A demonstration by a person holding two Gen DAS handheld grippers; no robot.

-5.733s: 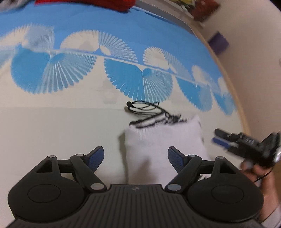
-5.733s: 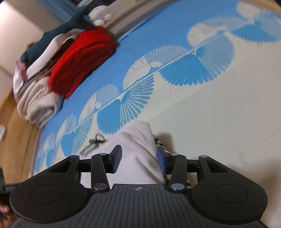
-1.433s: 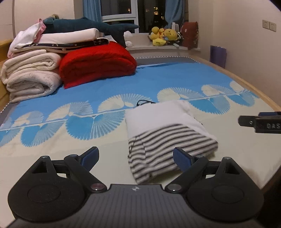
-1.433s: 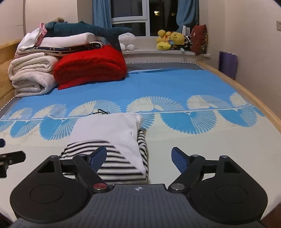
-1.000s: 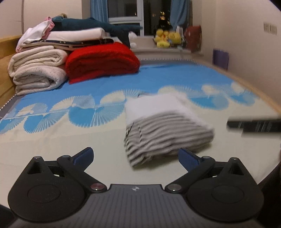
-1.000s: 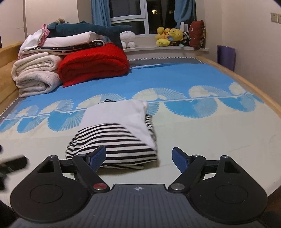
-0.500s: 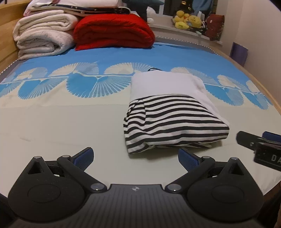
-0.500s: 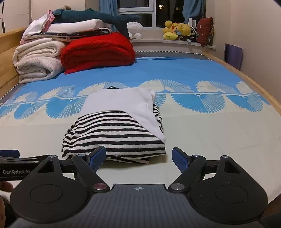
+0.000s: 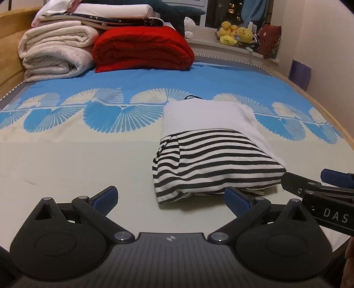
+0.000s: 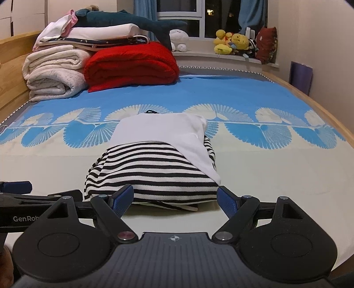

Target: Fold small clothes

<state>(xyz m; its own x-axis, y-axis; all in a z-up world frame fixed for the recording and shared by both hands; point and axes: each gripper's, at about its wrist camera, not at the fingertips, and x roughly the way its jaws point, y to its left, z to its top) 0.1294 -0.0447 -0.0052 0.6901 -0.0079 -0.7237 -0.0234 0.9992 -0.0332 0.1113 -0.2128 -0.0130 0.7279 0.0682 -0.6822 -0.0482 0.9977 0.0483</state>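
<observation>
A folded small garment (image 9: 212, 150) lies on the bed, black-and-white striped at the near end and white at the far end. It also shows in the right wrist view (image 10: 159, 161). My left gripper (image 9: 171, 200) is open and empty, just in front of the garment's left near corner. My right gripper (image 10: 176, 200) is open and empty, with the garment's near edge just ahead of its fingers. The right gripper also shows at the right edge of the left wrist view (image 9: 318, 188). The left gripper shows at the left edge of the right wrist view (image 10: 39, 197).
The bed sheet (image 9: 66, 155) is cream near me and blue with fan patterns farther off. A red blanket (image 9: 141, 48), folded white blankets (image 9: 55, 53) and a shark plush (image 10: 132, 21) are stacked at the far left. Plush toys (image 10: 234, 43) sit on the windowsill. A wooden bed rim (image 10: 327, 110) runs along the right.
Both grippers have pulled back and lowered toward the bed's near side, away from the folded garment, and stay open. The garment lies still.
</observation>
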